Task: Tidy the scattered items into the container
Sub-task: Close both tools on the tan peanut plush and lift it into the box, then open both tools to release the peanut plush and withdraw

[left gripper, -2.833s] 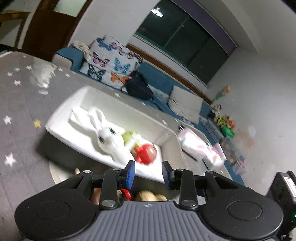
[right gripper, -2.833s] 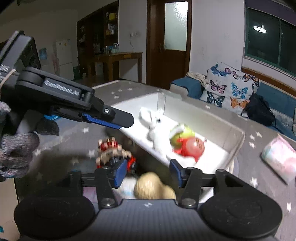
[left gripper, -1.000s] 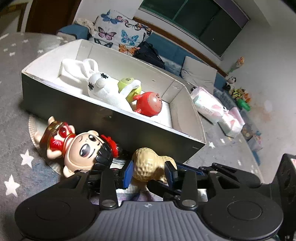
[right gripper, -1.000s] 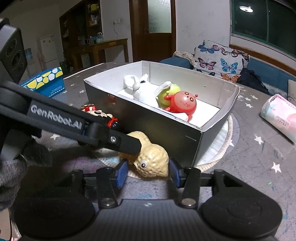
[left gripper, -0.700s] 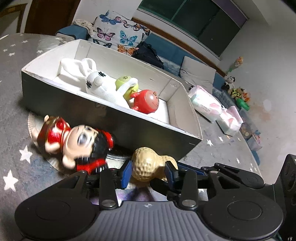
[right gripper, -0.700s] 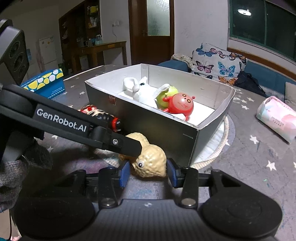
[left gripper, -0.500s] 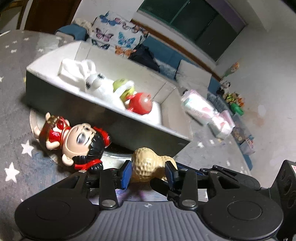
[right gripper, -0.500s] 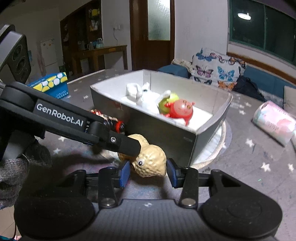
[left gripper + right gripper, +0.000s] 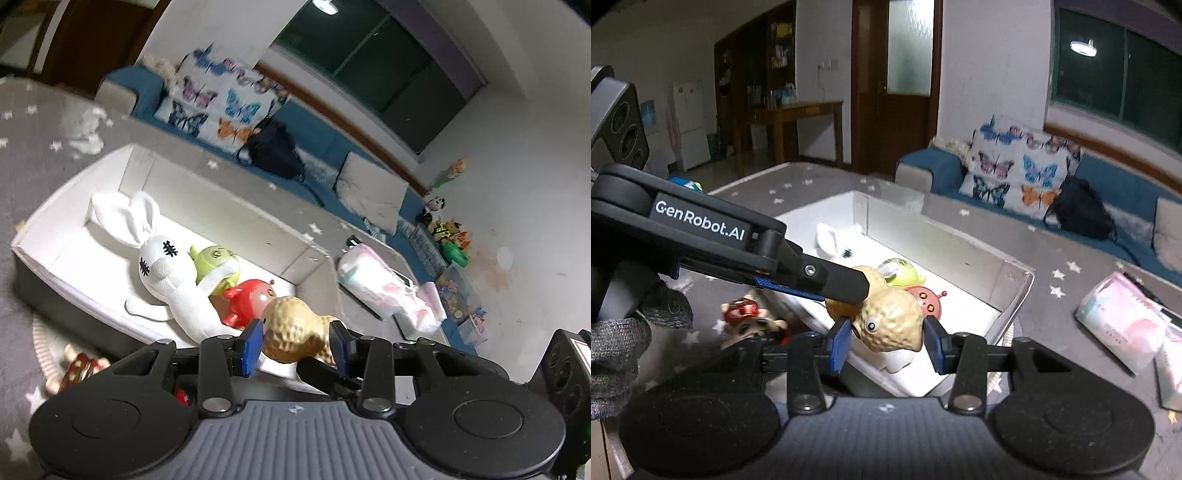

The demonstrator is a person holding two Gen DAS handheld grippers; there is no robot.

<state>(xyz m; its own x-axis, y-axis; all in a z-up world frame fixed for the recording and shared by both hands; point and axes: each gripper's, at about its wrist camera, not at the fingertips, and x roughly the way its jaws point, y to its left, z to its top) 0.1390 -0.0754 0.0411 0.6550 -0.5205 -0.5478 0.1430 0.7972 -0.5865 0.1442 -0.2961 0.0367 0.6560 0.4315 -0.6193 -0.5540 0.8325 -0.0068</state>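
**Peanut toy held by both grippers above the box's near edge**

Left wrist view: your left gripper (image 9: 295,345) is clenched on the tan peanut toy (image 9: 295,334), a blue pad pressed on either side of it. The toy is clear of the table, in front of the near wall of the white box (image 9: 74,295). Inside the box lie a white rabbit plush (image 9: 166,273), a green round toy (image 9: 216,264) and a red round toy (image 9: 251,297), all touching. A red-and-tan doll (image 9: 79,369) lies on the table outside the near wall, partly hidden. A pink tissue pack (image 9: 373,286) sits beyond the box's end.

Right wrist view: your right gripper (image 9: 886,347) grasps the same peanut toy (image 9: 890,325) at its eyed end, pads on both flanks. The left gripper's finger (image 9: 827,278) crosses from the left and touches the toy's other lobe. The box (image 9: 1015,273) lies just behind and below. Your gloved hand (image 9: 617,354) shows at the left edge.
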